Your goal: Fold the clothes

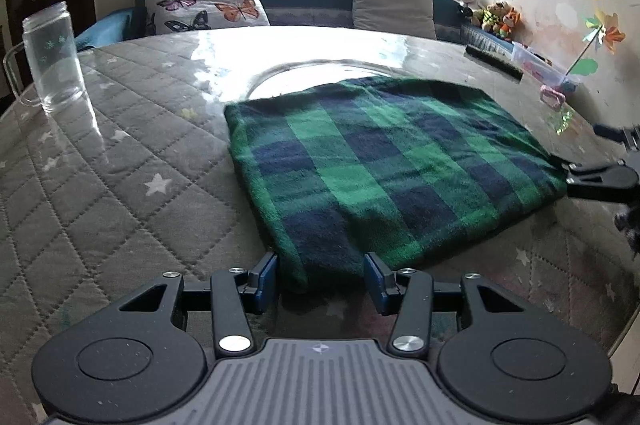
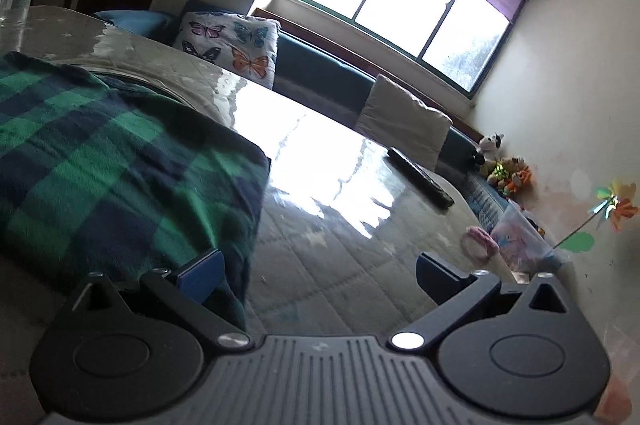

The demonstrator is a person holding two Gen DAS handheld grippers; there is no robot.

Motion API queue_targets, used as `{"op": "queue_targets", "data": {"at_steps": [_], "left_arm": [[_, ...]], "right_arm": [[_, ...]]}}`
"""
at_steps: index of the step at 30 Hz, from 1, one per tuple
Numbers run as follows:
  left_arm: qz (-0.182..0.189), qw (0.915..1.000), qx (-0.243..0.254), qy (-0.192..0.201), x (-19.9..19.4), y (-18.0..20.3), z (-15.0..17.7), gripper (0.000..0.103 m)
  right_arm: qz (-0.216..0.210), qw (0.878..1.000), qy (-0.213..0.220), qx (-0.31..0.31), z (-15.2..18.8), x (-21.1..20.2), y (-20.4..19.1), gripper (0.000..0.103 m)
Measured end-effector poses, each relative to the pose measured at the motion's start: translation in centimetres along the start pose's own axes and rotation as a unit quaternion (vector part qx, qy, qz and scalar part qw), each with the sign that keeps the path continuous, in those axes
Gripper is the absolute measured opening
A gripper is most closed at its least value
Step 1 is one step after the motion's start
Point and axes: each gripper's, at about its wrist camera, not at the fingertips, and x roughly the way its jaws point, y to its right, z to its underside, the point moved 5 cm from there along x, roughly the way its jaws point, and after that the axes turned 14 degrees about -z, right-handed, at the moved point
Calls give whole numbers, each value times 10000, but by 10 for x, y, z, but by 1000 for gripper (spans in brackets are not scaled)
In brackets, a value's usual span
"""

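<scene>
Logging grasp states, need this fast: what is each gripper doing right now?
Left gripper: open, jaws either side of the plaid cloth's near corner, not clamped.
Right gripper: open wide, holding nothing; one finger lies by the cloth's edge.

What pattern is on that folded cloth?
Green and navy checks on the cloth, clearest in the left wrist view.
</scene>
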Motion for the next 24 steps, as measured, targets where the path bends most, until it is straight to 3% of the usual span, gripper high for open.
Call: {"op": "queue_targets", "data": {"at_steps": [5,11,20,22,24], "left_arm": [[-43,9994,-326,82,-5,-13,-6,50],[-56,9978,-657,-13,6,-17,-13,50],[9,9968,-776,-171,21,-18,-14,50],[64,9963,-830,-197,23,-19,-14,50],[108,9959,-874,-222,24,-20,-14,50]], "right_arm": [[-18,9998,-204,-19,12,-4,4,103],[-246,9995,140,-126,-21,-1,1,103],[-575,9981,-40,-240,-31,34,-9,103],[-685,9971,46,-333,-35,28,-12,103],[-1126,9924,156,-477,-44,16,-23,102]]}}
